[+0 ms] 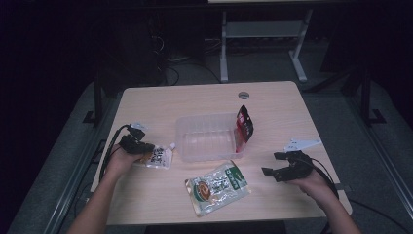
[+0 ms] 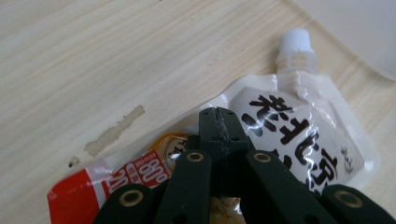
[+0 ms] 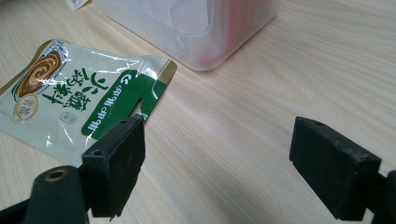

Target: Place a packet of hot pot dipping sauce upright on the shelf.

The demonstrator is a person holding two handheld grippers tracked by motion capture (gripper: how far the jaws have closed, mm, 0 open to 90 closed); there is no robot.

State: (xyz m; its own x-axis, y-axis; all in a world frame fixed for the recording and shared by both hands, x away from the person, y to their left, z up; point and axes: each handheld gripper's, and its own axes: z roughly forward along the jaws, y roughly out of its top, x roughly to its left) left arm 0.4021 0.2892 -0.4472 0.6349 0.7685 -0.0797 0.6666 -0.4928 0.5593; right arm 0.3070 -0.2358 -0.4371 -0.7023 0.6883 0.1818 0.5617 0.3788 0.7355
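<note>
Forearms of a person come in from the near edge of the table (image 1: 146,102), one hand on each gripper. Nearest the middle lies a green and white sachet (image 1: 217,187), flat on the wood and well apart from both tools; in the right gripper view it sits to the left of the jaws (image 3: 79,93). At the near right, the right gripper (image 1: 272,164) hovers above bare wood with its jaws wide apart and nothing between them. On the left, slightly farther, the left gripper (image 1: 146,148) points down over a white spouted pouch (image 1: 158,157). In the left gripper view its jaws are pressed together, tips meeting just above the pouch (image 2: 299,126); whether they pinch the film I cannot tell. The pouch lies flat, its capped spout pointing toward the clear plastic tub (image 1: 187,146) just beside it. Farther on, the tub stands mid-table with a red packet (image 1: 243,124) leaning upright against its right wall.
</note>
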